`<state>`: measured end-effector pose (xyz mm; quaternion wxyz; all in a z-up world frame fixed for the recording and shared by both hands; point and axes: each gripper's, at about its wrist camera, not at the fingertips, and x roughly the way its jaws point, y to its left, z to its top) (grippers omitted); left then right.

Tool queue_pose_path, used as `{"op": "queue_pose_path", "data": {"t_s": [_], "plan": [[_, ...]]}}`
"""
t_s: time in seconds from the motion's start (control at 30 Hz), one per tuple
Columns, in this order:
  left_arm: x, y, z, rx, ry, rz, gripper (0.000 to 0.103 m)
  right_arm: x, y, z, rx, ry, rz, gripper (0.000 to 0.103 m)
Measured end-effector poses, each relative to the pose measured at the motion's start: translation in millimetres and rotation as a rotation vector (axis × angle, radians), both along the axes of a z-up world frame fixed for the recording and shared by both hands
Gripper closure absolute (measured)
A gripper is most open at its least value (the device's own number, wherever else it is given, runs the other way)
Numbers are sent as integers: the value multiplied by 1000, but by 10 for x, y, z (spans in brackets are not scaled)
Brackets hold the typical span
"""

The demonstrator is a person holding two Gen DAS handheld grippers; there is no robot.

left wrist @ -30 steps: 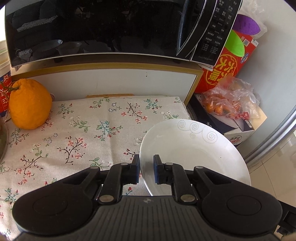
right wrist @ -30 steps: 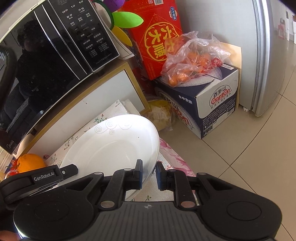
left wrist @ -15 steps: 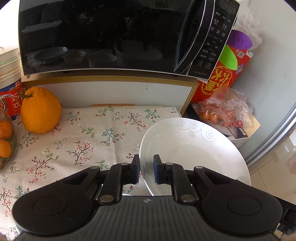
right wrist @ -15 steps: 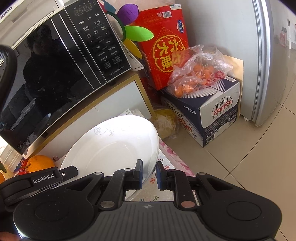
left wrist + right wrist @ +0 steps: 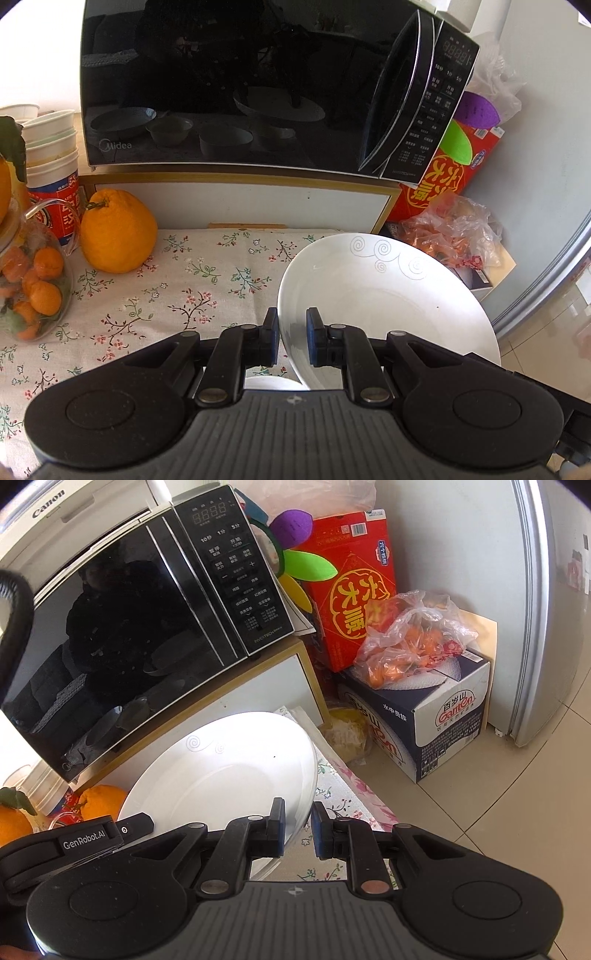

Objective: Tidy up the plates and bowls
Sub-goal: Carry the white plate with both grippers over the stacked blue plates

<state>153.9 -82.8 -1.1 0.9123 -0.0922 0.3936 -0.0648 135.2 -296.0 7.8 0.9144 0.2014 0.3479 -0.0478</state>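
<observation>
Currently the white plate is held off the bench, tilted, its far rim with the swirl pattern raised toward the microwave. The left hand-held gripper pinches the plate's near-left rim, one finger on each face. The right hand-held gripper straddles the plate's right rim, left pad against the inner face; the right pad appears to stand slightly off the underside, so I cannot tell whether that grip is fully closed.

Another white dish edge shows just under the left hand-held gripper, mostly hidden; probably the stacking target.

Risks, judged from this pose:
- Glazed rim, narrow pads, grip near one edge: the plate's weight levers around the pinch. If the right side is not truly clamped, the plate could pivot and slip.
- The plate overhangs the bench's right edge above the tiled floor. A slip here means breakage.
- The two hands moving unevenly would twist the rim against the pads and loosen both holds.
- Lowering with this tilt would land one edge first on the dish below: chipping or skidding.
- The large orange fruit and bag of small oranges sit well left, unlikely obstacles.
</observation>
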Motion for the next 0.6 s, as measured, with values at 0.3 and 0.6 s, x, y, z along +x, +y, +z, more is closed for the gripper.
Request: {"op": "queue_pose_path", "data": {"t_s": [0.3,0.6], "plan": [[-227,327,213,5,-29,45,90,-125,318,213,-13,-37,58,92],[-578,763,433,9,-61,120,90,-336,726,368,-11,-72,150,91]]}}
